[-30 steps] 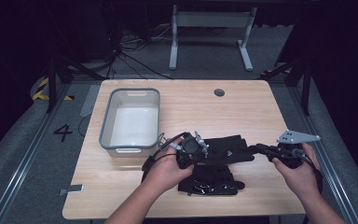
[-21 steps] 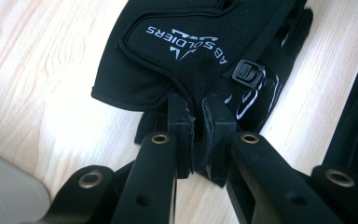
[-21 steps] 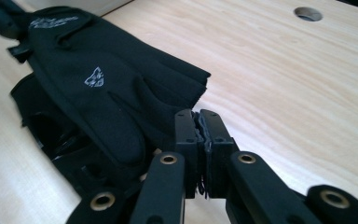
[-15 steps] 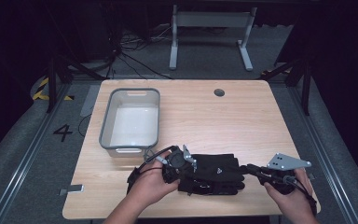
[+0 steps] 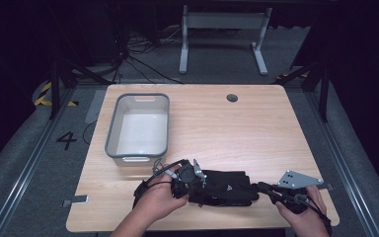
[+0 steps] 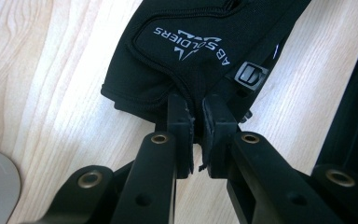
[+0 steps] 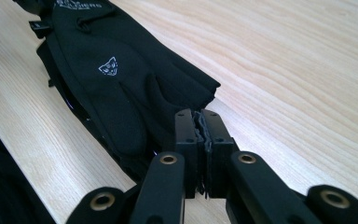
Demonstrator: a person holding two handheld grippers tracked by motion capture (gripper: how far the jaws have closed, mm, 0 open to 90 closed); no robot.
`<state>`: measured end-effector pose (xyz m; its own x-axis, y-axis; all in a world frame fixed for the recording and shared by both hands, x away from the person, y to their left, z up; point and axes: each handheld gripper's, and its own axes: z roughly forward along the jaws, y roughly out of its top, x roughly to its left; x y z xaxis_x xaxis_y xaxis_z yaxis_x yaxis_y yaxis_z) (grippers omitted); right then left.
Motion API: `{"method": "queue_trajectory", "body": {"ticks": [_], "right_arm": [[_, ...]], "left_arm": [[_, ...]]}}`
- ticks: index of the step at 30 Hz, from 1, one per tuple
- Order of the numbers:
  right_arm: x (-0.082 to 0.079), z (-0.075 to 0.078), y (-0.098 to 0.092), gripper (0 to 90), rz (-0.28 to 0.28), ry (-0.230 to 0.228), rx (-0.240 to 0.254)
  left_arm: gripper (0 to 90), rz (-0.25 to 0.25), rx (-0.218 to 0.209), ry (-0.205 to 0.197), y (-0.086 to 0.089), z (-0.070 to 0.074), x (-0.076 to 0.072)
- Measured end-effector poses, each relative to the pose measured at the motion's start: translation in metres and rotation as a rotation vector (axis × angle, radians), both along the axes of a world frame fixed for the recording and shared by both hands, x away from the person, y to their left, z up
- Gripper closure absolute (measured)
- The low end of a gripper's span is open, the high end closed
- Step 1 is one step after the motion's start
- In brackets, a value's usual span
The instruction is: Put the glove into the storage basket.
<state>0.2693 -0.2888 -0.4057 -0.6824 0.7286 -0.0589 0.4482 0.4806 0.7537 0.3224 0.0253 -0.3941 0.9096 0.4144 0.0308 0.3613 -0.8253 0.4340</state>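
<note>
Black glove [image 5: 224, 186] on table [image 5: 256, 133]; left gripper [image 6: 195, 122] fingers pinching cuff, right gripper [image 7: 203, 133] fingers apparently pinching fingertip end.

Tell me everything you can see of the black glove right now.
The black glove looks like soft fabric, with white lettering near its cuff and a small white animal-head logo on its back. It lies stretched along the table's near edge. The left gripper pinches the cuff end; the right gripper pinches the fingertip end.
</note>
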Motion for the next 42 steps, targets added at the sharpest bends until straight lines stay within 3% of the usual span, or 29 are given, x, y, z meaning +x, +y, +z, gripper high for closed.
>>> {"method": "queue_trajectory", "body": {"ticks": [15,22,29,33,37,42], "right_arm": [[0.002,-0.006,0.002,86.9,0.0,-0.008,-0.008],[0.002,-0.007,0.001,86.8,0.004,0.007,-0.012],[0.001,-0.01,0.001,86.4,0.001,0.031,-0.02],[0.001,-0.01,0.0,84.2,-0.013,0.048,-0.026],[0.002,-0.009,-0.002,76.1,-0.031,0.044,-0.016],[0.001,-0.004,-0.003,77.4,-0.033,0.014,-0.013]], "left_arm": [[83.3,-0.005,0.029,-0.011,-0.003,-0.005,0.0],[82.8,-0.025,0.039,0.016,-0.004,-0.007,-0.002],[80.4,-0.045,0.053,0.07,-0.007,-0.012,-0.002],[71.4,-0.059,0.029,0.112,-0.004,-0.01,-0.003],[71.3,-0.037,-0.021,0.088,0.004,0.0,-0.002],[72.8,0.005,-0.058,0.058,0.006,0.004,0.002]]}}
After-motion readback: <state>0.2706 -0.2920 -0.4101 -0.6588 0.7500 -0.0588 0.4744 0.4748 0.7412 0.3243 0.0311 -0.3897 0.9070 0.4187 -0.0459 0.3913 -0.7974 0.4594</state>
